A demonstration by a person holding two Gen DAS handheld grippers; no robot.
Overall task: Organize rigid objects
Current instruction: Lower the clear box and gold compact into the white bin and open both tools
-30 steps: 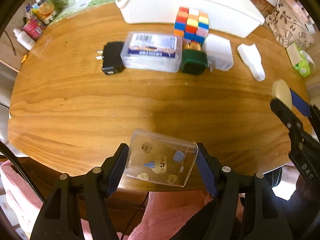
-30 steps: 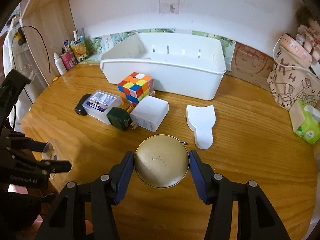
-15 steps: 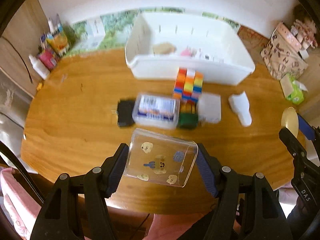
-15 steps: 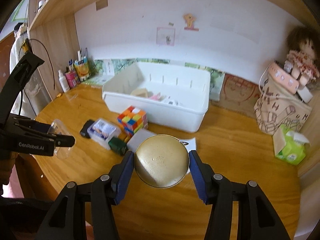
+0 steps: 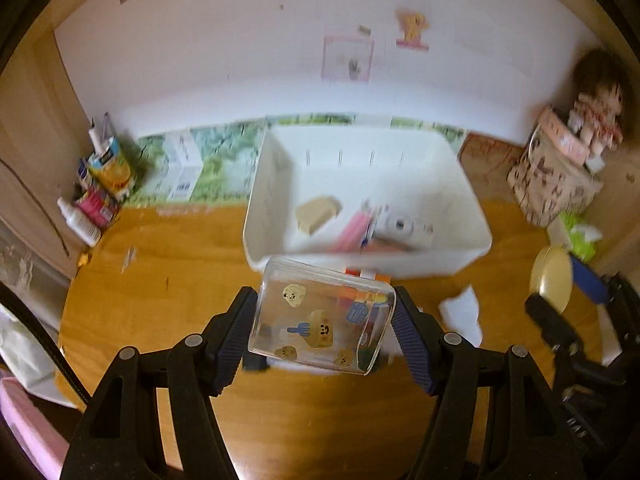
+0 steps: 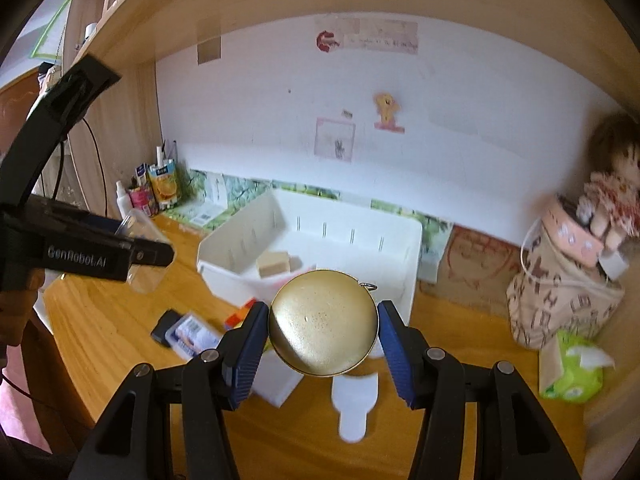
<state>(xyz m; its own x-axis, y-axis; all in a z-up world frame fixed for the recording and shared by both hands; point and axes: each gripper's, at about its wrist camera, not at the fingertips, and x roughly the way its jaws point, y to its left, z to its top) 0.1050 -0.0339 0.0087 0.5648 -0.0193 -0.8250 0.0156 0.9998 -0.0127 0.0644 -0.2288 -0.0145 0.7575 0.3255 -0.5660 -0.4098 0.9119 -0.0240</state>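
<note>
Left jaws: your left gripper (image 5: pixel 324 320) had its blue pads pressed against the two short ends of a clear plastic box (image 5: pixel 322 316), held up in the air above the worktop (image 5: pixel 160 280).

Right jaws: your right gripper (image 6: pixel 322 330) was clamped on a round gold tin (image 6: pixel 323 322), a pad on each side of its rim, also lifted clear of the worktop.

Box heading: its long axis ran across from pad to pad, tipped a little down to the right; the broad sticker-printed face was turned toward the camera.

Tin heading: its flat face looked back at the camera, with a small ring at the upper right edge.

Only in the left view: the white bin (image 5: pixel 472 252) lay just beyond the box, holding a tan block (image 5: pixel 318 212), a pink item and a small white camera, all blurred. Your right gripper showed at the right edge with the tin seen edge-on.

Only in the right view: on the worktop in front of the bin lay a black adapter (image 6: pixel 165 327), a clear labelled case (image 6: pixel 192 334), a white charger block (image 6: pixel 276 380) and a white flat piece (image 6: pixel 354 404). Your left gripper reached in from the left with the box. A green tissue pack (image 6: pixel 572 372) sat at the right.
</note>
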